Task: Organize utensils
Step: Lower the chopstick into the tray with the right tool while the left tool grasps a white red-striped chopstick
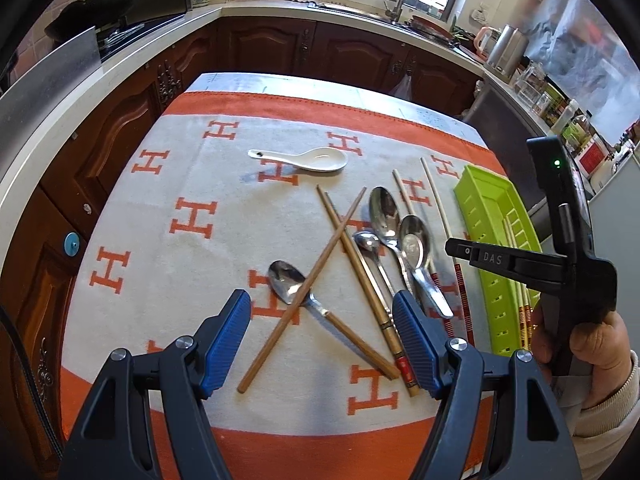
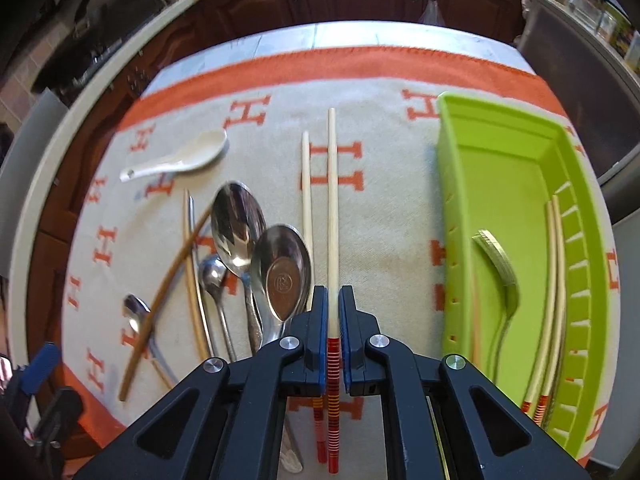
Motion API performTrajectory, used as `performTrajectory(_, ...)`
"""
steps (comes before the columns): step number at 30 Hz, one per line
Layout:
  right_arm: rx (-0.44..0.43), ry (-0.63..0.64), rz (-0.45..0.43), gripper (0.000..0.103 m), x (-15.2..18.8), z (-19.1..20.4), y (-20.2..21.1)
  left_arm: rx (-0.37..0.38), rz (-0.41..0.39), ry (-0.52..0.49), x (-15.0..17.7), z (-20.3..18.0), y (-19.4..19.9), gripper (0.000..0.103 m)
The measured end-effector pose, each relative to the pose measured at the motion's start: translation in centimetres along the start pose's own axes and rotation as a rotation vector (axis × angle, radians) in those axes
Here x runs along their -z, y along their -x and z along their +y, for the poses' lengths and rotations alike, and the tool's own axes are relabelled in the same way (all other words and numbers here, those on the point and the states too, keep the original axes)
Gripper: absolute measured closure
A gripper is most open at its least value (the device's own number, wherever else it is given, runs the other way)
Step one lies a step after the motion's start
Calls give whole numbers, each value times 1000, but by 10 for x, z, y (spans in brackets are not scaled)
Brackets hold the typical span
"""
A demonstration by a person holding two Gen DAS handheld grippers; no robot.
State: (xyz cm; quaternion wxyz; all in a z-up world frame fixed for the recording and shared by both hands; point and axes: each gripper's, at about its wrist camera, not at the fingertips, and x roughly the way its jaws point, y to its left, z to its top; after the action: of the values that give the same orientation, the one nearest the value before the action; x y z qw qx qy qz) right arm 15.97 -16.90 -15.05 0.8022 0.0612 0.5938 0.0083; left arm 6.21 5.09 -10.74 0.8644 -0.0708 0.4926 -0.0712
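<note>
2 pale chopsticks (image 2: 557,280) with red-striped ends already in the green tray (image 2: 445,200), along its far wall, beside a metal utensil (image 2: 496,260) lying on edge, kind hard to tell. Right gripper (image 2: 333,316) clenched on a 3rd striped chopstick (image 2: 332,200), pinched just ahead of the red bands, the long pale shaft pointing forward; whether lifted off the cloth-covered desk (image 1: 132,320) or not, cannot tell. Its twin (image 2: 306,200) just beside on the left, near the bowl of a steel spoon (image 2: 282,276). Probably early in the job, with most pieces not yet sorted. For this step: keep the pinch firm, since a thin round stick held near 1 end will tend to droop or swivel at the tip. Raise straight up first, clear of the twin and the spoon, then carry rightward over the tray's near wall with the shaft parallel to the tray's length. Lower beside the 2 sticks inside, striped end matching theirs, avoiding the metal utensil in the middle, and let go only once the stick lies flat on the tray floor. Left gripper (image 1: 322,336) released, fingers wide apart, hovering above the crossed brown chopsticks (image 1: 269,343) and a small spoon (image 1: 286,282); white ceramic spoon (image 1: 304,159) well apart toward the far side.
</note>
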Motion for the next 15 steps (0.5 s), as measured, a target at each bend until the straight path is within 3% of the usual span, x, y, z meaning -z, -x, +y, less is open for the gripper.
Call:
performTrajectory(7,-89,-73,-43,98,9,-36,45,55,9,-24,-14,-28,0,33)
performTrajectory(11,-112,-129,-78,98,23,-72,77,98,35,-17,-26,-45,-6,52)
performTrajectory(15,-109,-194,-104,98,35,-111,93,161,110,18,-35,-64,-25,69)
